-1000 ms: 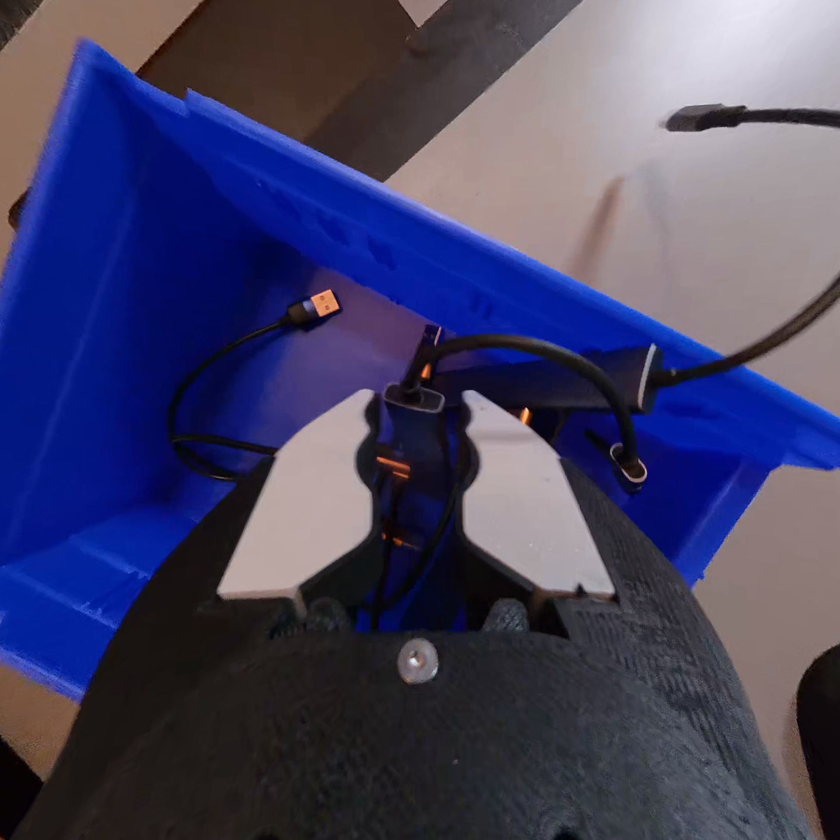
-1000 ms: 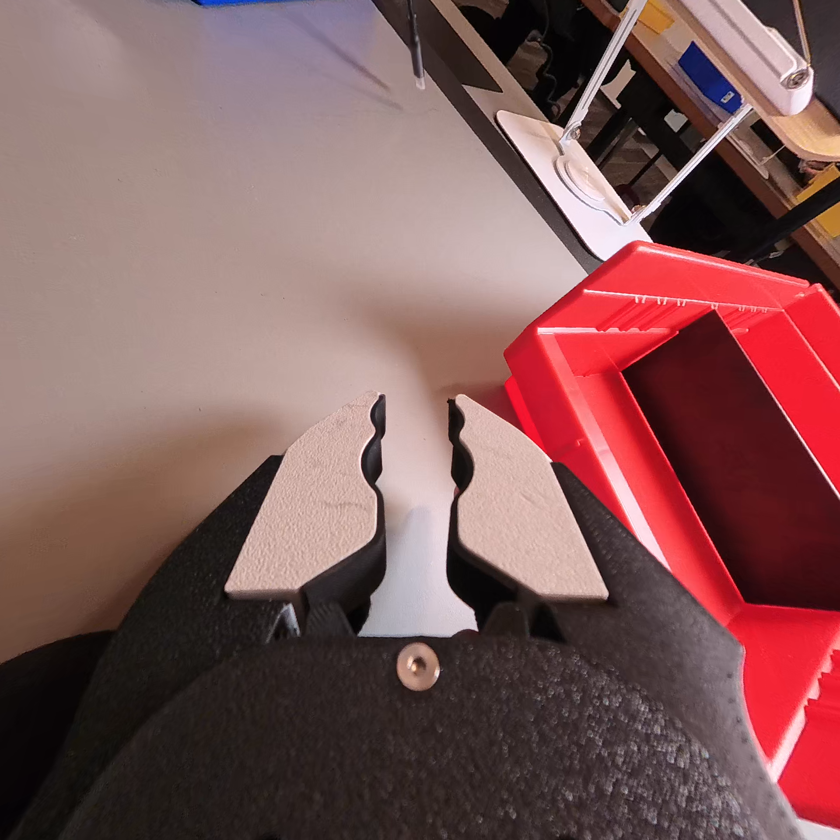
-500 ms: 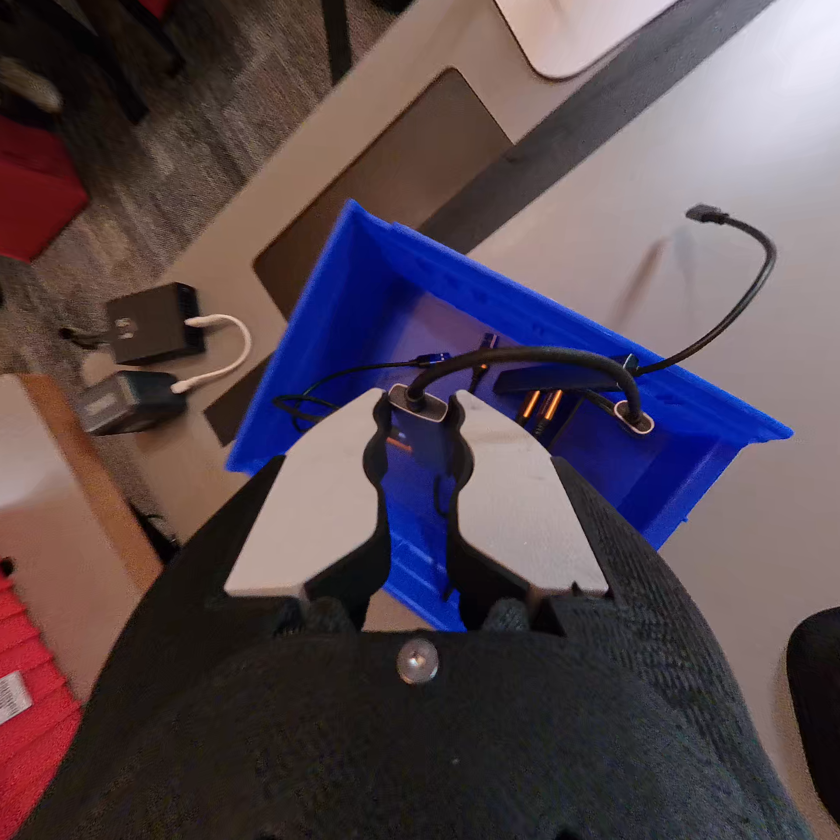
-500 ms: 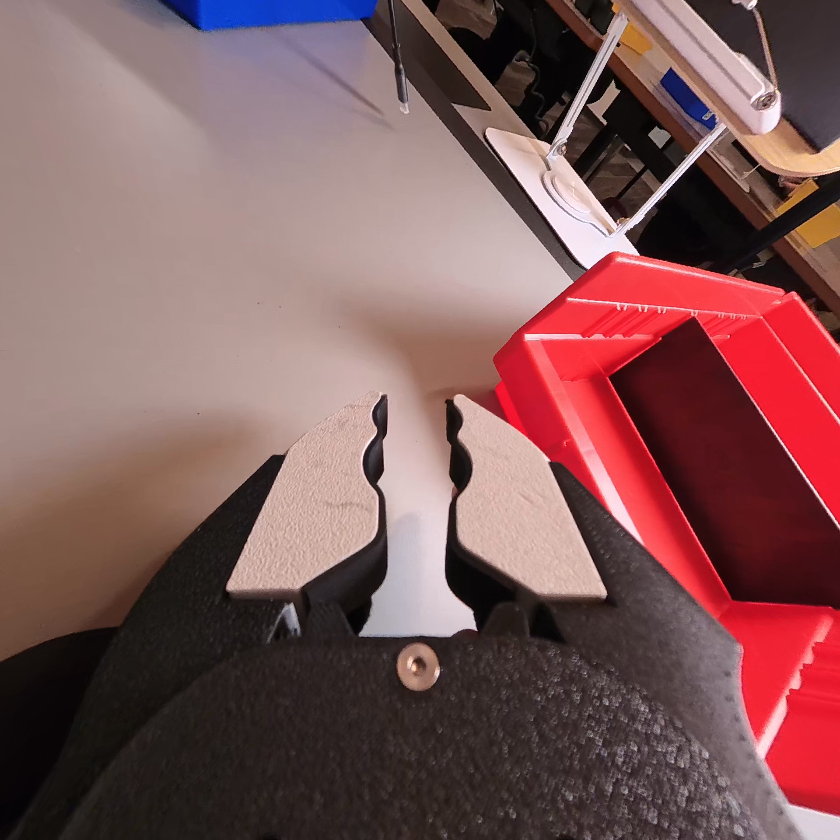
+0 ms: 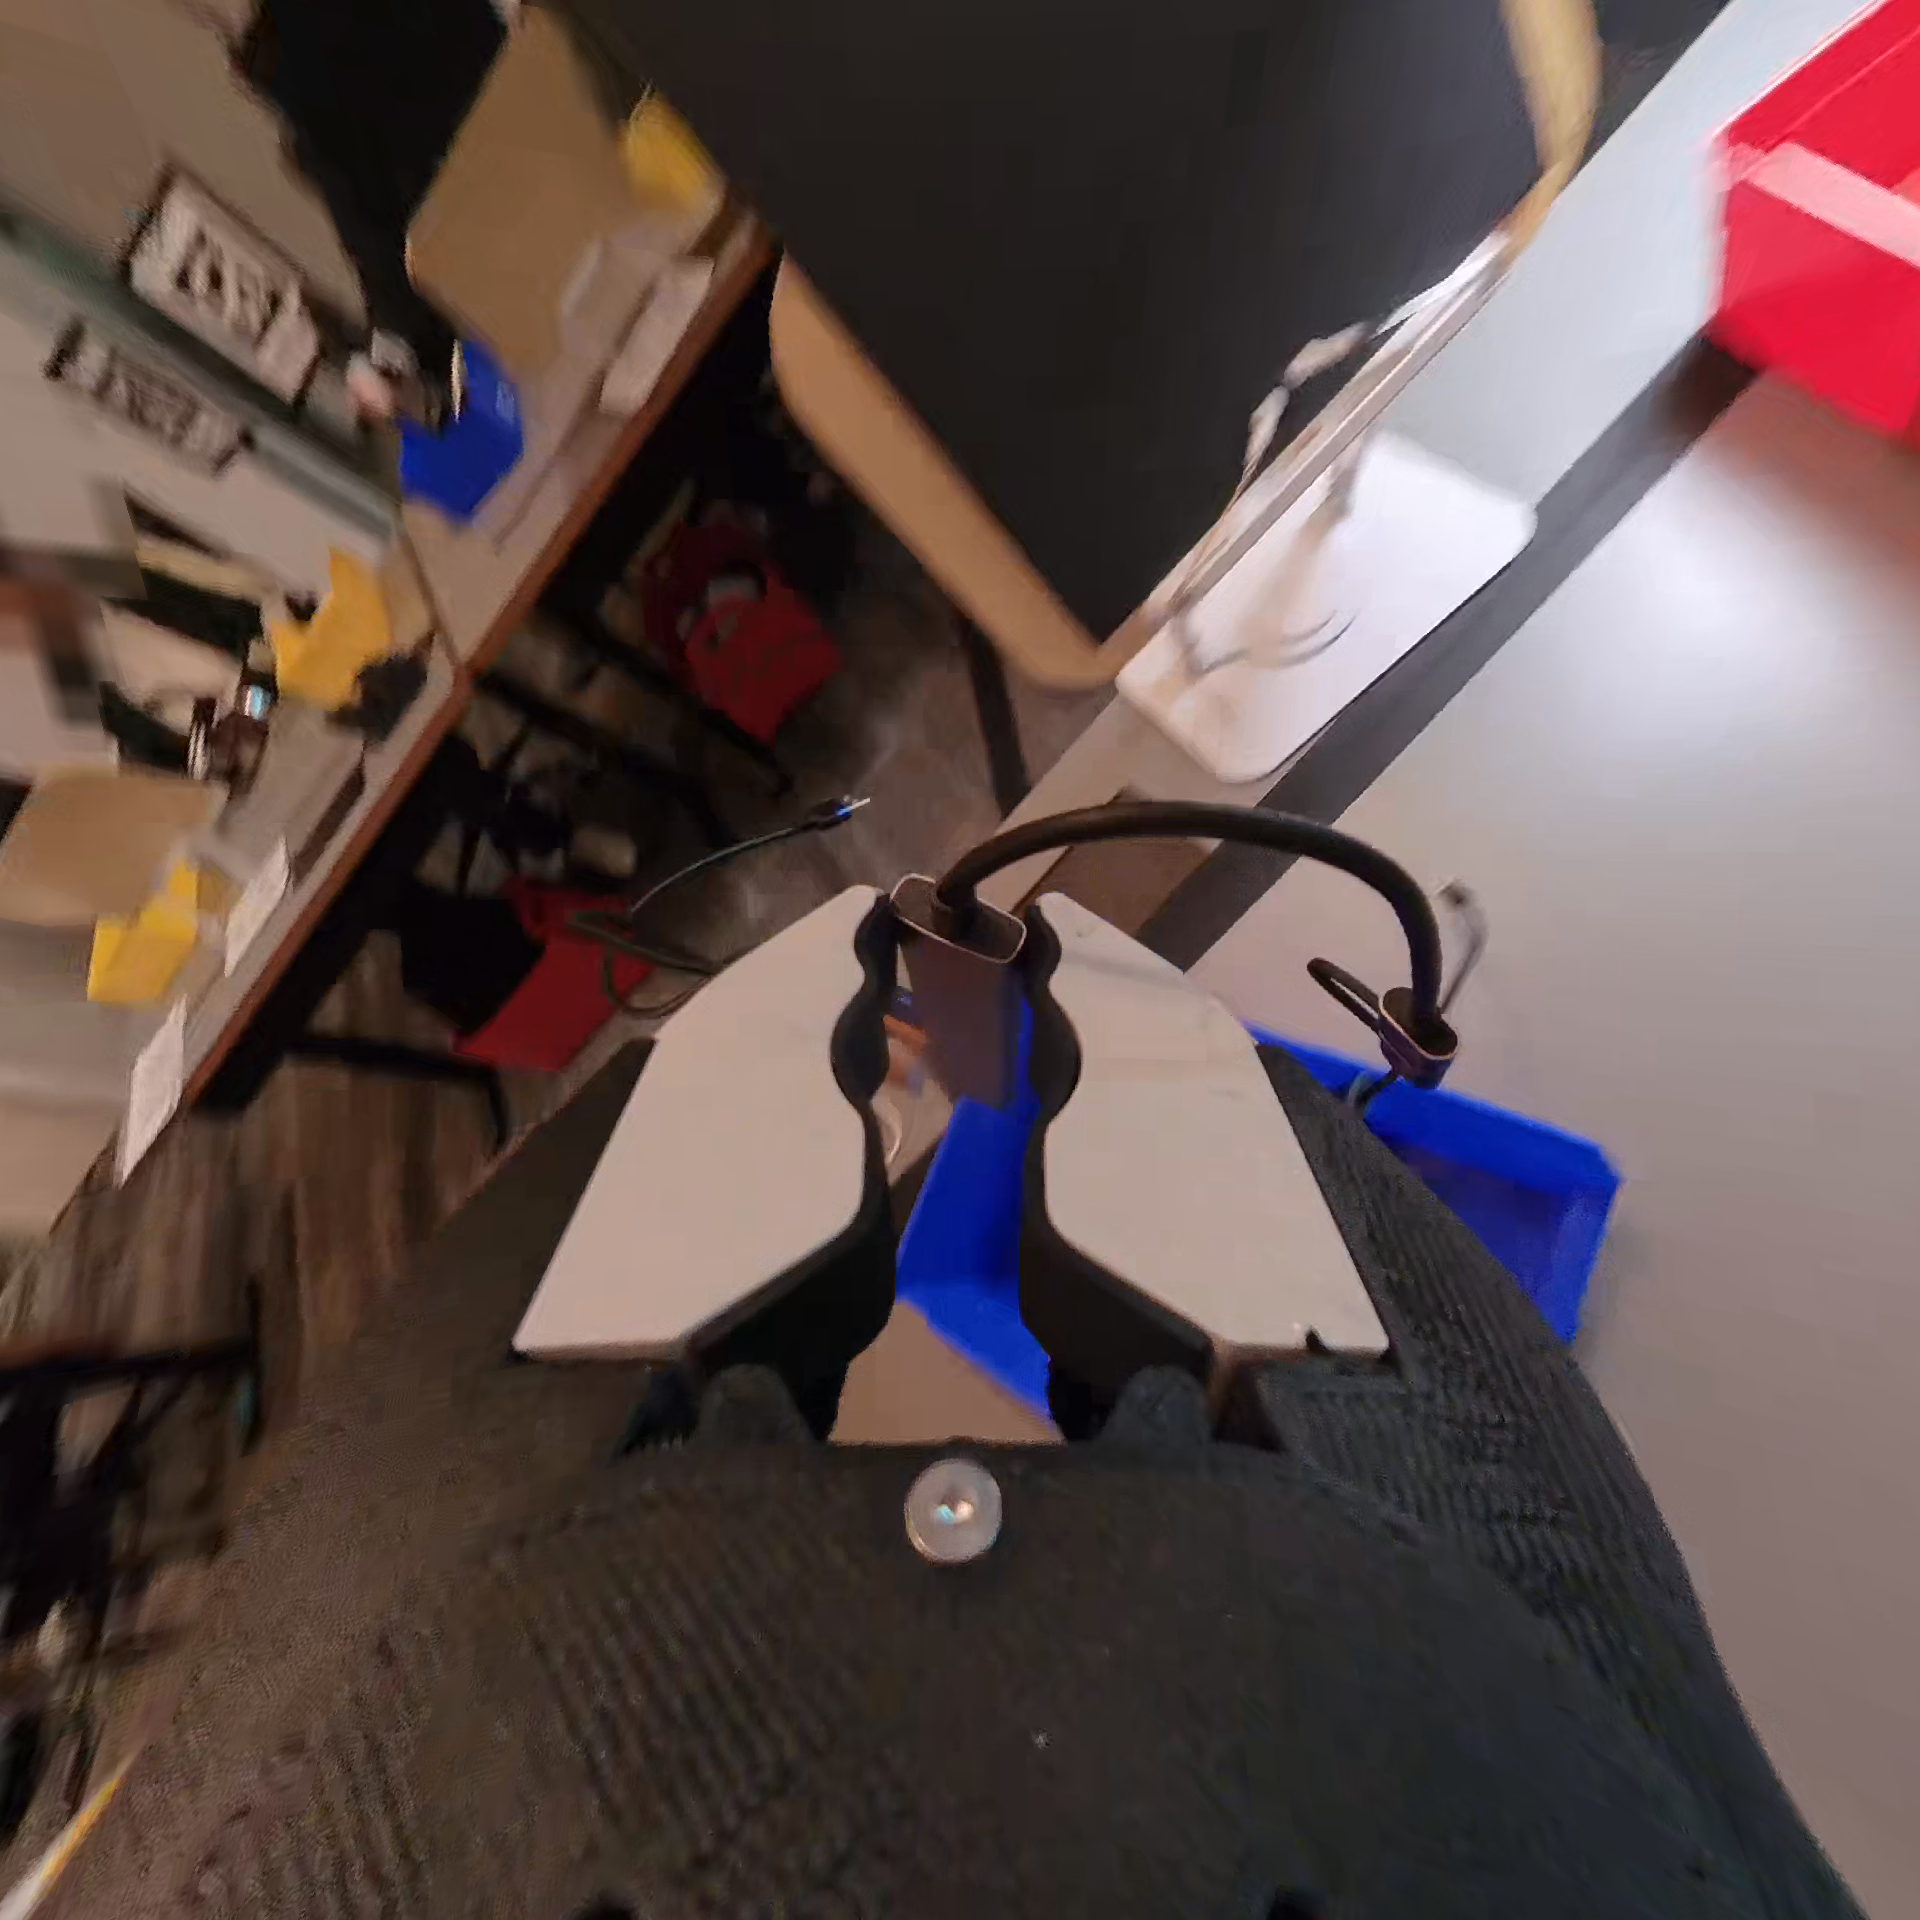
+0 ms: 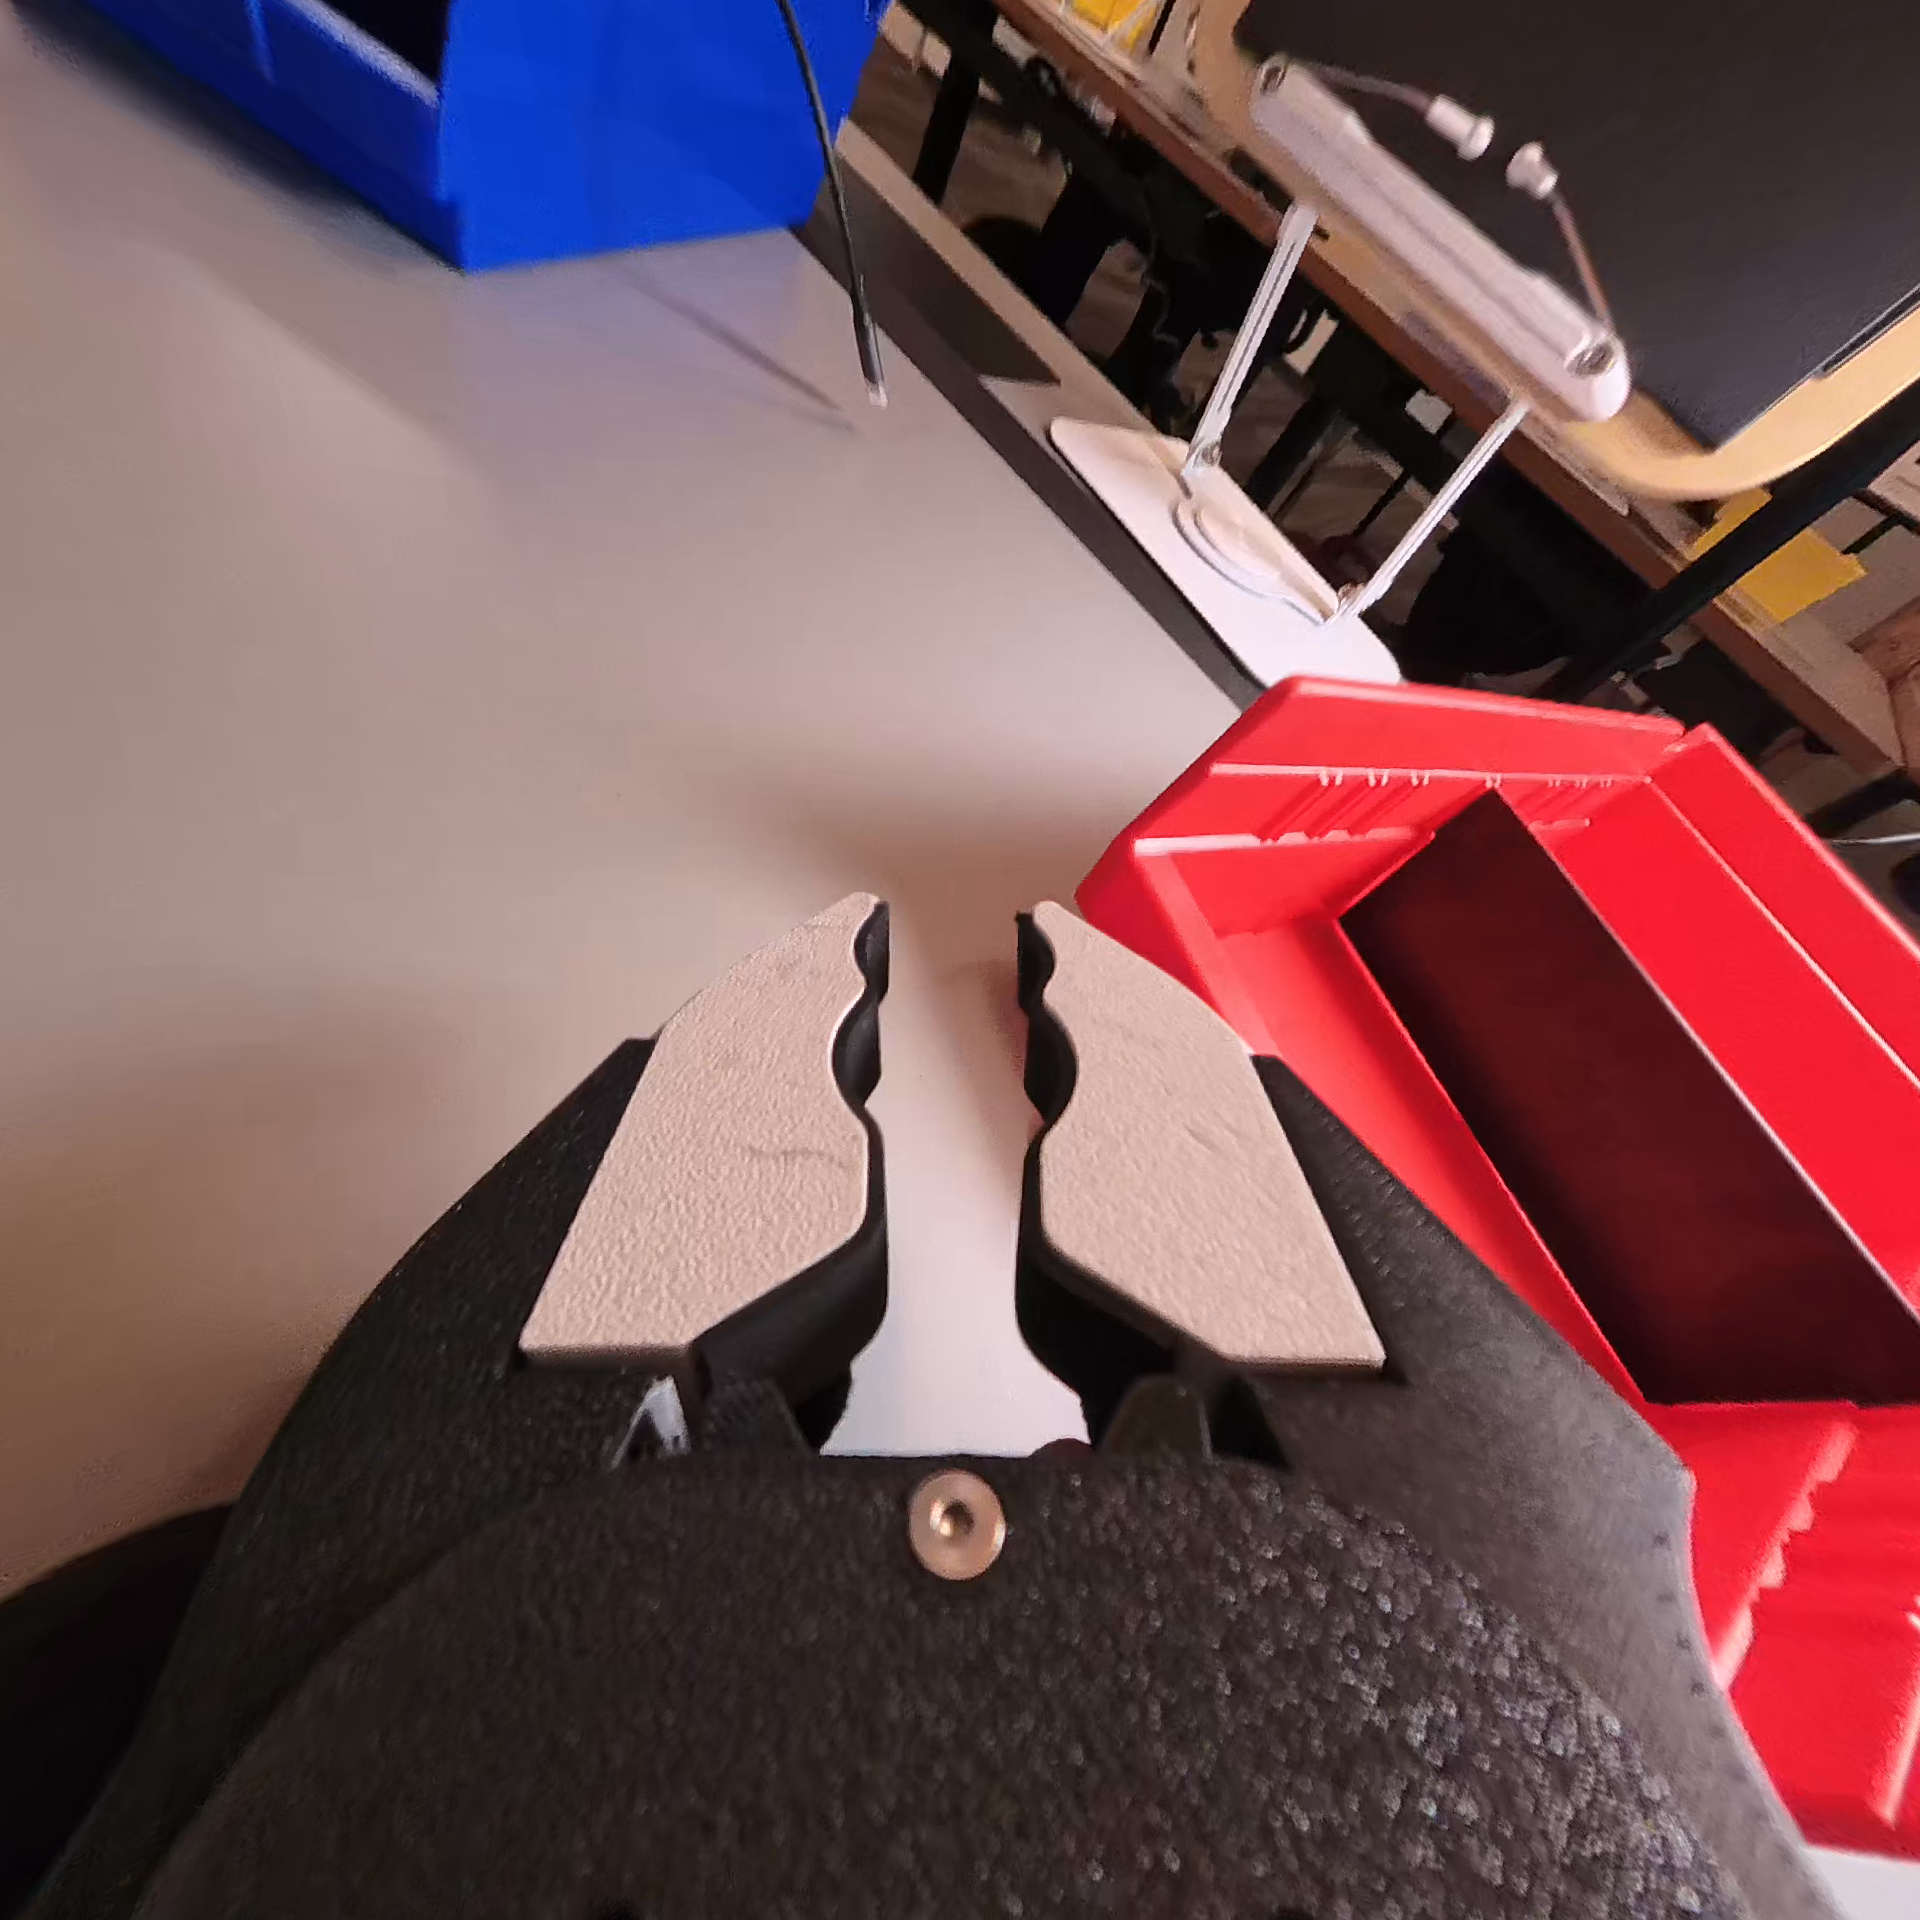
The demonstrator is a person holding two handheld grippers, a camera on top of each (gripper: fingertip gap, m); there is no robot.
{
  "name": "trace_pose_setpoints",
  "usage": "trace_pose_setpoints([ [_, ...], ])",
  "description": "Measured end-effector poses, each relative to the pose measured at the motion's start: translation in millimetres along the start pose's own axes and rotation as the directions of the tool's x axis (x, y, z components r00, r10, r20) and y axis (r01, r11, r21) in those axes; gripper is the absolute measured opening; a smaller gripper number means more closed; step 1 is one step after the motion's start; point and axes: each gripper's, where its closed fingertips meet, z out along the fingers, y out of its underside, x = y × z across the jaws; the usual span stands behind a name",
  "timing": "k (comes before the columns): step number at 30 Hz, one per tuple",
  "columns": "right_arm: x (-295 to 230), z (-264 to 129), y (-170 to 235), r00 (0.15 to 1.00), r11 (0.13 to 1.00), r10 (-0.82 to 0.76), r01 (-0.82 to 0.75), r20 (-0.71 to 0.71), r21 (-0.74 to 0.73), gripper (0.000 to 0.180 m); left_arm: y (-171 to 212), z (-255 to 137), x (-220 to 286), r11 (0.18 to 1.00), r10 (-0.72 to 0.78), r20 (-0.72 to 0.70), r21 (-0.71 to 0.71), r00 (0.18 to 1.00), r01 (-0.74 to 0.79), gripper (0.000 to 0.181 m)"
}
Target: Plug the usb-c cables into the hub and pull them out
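One grey hub (image 5: pixel 961 1003) sits upright between the jaws of the left gripper (image 5: pixel 957 935), which are clamped on its two sides near the fingertips. A thick black cable (image 5: pixel 1195 831) leaves the hub's top end, arches over to the right and ends in one connector (image 5: pixel 1418 1039) hanging above the blue bin (image 5: pixel 1496 1174). One thinner black cable (image 5: pixel 717 868) shows to the left of the jaws, its small plug tip free in the air. The hub is held above the near edge of the blue bin, which rests on the pale grey surface (image 5: pixel 1662 831); much of this view is motion-blurred.

The right gripper (image 6: pixel 953 940) hovers over the same surface with its jaws slightly apart and nothing between them. One red bin (image 6: pixel 1247 883) lies just beside its right finger. A white desk lamp (image 6: pixel 1236 540) stands at the far edge, and a thin cable dangles in front of the blue bin.
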Motion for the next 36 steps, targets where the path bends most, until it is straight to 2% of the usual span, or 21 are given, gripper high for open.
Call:
trace_pose_setpoints([
  [1,1.3,-1.0,-7.2,1.000,1.000,0.016,-0.016,0.004,0.025,0.023,-13.2,-6.1,11.6,0.998,0.007,-0.029,0.063,1.000,-0.005,0.024],
  [5,5.7,-6.7,-50.8,0.996,0.985,0.073,-0.081,0.054,0.153,0.025,-53.4,-23.9,77.5,0.952,0.061,-0.181,0.305,0.982,-0.003,0.024],
  [9,10.2,-12.8,-112.5,0.984,0.942,0.112,-0.150,0.140,0.299,0.027,-77.5,-35.9,153.7,0.851,0.113,-0.377,0.515,0.919,0.106,0.024],
  [14,14.2,-26.0,-194.0,0.953,0.864,0.118,-0.237,0.278,0.444,0.027,-83.7,-47.1,242.5,0.709,0.225,-0.617,0.635,0.754,0.308,0.024],
  [17,18.6,-33.0,-227.5,0.960,0.857,0.025,-0.164,0.279,0.489,0.029,-75.5,-48.8,286.9,0.672,0.321,-0.698,0.644,0.640,0.366,0.024],
  [19,14.1,-32.9,-235.8,0.954,0.879,-0.114,-0.033,0.278,0.476,0.034,-67.3,-50.5,311.8,0.667,0.404,-0.728,0.649,0.554,0.366,0.024],
  [22,-16.5,-22.3,-217.6,0.862,0.916,-0.287,0.119,0.418,0.382,0.046,-54.8,-52.6,338.3,0.705,0.482,-0.779,0.617,0.400,0.350,0.024],
  [25,-52.0,-9.6,-192.0,0.749,0.928,-0.347,0.188,0.564,0.321,0.046,-39.5,-62.7,357.5,0.714,0.548,-0.795,0.606,0.258,0.351,0.023],
  [27,-71.0,-3.7,-186.2,0.706,0.928,-0.352,0.177,0.615,0.329,0.037,-33.6,-63.2,364.9,0.729,0.553,-0.809,0.585,0.198,0.354,0.023],
  [29,-80.6,-0.5,-179.3,0.679,0.928,-0.359,0.191,0.640,0.318,0.016,-33.2,-63.6,365.8,0.725,0.553,-0.815,0.574,0.175,0.382,0.023],
  [31,-80.5,-3.1,-184.1,0.683,0.925,-0.353,0.153,0.639,0.348,0.012,-35.3,-65.7,361.2,0.710,0.550,-0.817,0.566,0.171,0.420,0.023],
  [32,-76.6,-4.1,-186.5,0.695,0.928,-0.337,0.129,0.635,0.351,0.007,-40.1,-63.8,355.6,0.693,0.536,-0.818,0.567,0.207,0.446,0.022],
  [34,-64.2,-5.5,-192.2,0.729,0.932,-0.295,0.077,0.618,0.353,0.007,-54.7,-50.2,337.6,0.646,0.459,-0.816,0.578,0.352,0.499,0.015],
  [35,-58.3,-6.9,-194.8,0.740,0.936,-0.265,0.042,0.618,0.350,0.007,-60.4,-43.1,329.2,0.628,0.409,-0.816,0.577,0.408,0.522,0.017],
  [36,-52.0,-6.5,-195.9,0.756,0.939,-0.239,0.021,0.610,0.343,0.007,-63.2,-38.8,324.8,0.621,0.375,-0.821,0.568,0.431,0.540,0.024],
])
